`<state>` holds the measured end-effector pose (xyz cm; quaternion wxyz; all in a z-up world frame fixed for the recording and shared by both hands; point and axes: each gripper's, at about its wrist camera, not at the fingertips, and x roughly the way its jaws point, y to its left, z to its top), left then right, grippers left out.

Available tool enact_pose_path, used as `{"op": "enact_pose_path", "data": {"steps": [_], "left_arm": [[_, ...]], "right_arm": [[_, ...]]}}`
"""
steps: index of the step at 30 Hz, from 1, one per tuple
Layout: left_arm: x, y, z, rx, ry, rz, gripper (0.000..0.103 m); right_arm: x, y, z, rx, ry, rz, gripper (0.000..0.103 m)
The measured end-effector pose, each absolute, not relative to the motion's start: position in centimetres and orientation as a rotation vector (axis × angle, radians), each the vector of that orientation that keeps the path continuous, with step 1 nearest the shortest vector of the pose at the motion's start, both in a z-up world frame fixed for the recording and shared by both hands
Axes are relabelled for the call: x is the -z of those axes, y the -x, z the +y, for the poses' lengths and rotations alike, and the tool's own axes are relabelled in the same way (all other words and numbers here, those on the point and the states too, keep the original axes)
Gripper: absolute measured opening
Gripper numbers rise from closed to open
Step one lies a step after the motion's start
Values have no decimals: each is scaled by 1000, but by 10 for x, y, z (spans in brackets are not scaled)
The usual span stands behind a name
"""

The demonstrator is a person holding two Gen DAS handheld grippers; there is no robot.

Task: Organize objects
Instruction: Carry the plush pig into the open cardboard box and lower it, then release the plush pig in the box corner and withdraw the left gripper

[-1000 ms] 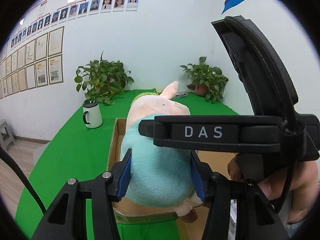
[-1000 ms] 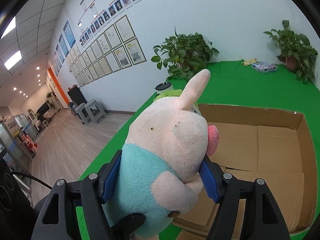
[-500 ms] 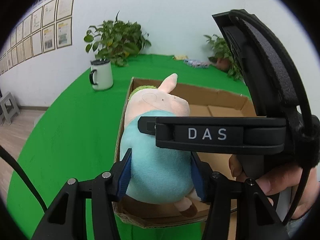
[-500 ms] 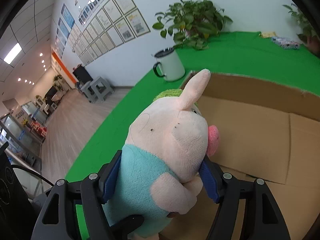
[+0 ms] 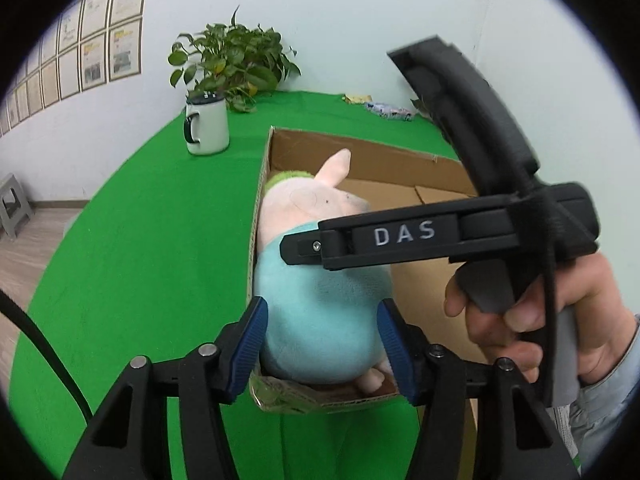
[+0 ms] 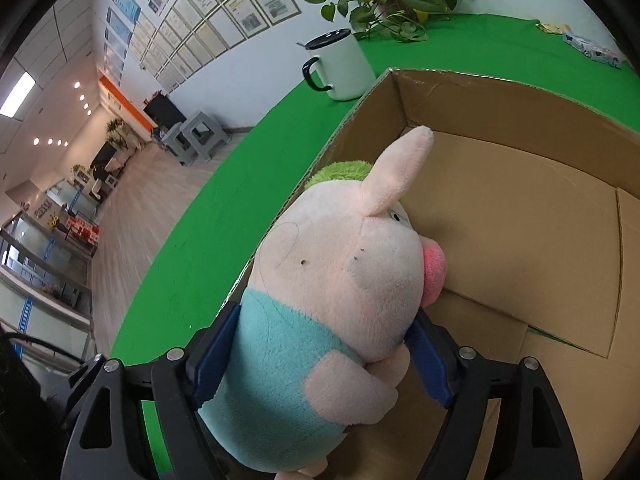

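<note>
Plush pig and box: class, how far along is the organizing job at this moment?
Done: the pig is inside the box, at its near left corner. In hand: the left gripper and right gripper both clamp its blue body. Left: letting go of it; the mug sits outside on the green table.

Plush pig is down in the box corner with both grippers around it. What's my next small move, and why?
Probably open the right gripper first. The plush pig sits low inside the cardboard box, its feet apparently near the floor by the near wall, so it seems placed. The left gripper also brackets its teal body and can steady it while the right lets go.
</note>
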<state>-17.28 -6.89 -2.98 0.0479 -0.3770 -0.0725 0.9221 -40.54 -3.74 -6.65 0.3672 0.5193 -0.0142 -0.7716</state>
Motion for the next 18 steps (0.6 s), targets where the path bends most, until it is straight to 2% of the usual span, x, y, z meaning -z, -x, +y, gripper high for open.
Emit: {"op": "enact_pose_path", "data": {"steps": [2, 5, 9, 15, 18], "left_arm": [[31, 173, -67, -2810, 1166, -211, 46], [30, 176, -68, -2819, 1171, -230, 45], [32, 181, -74, -2798, 1191, -278, 41], [29, 182, -74, -2791, 1232, -281, 41], [22, 174, -70, -2828, 1202, -226, 41]], "right_arm": [[68, 407, -43, 1966, -1346, -8, 80], [76, 411, -44, 1952, -1361, -15, 89], [94, 418, -42, 1920, -1422, -123, 99], [64, 412, -17, 1916, -1347, -353, 99], [28, 387, 5, 2011, -1258, -358, 100]]}}
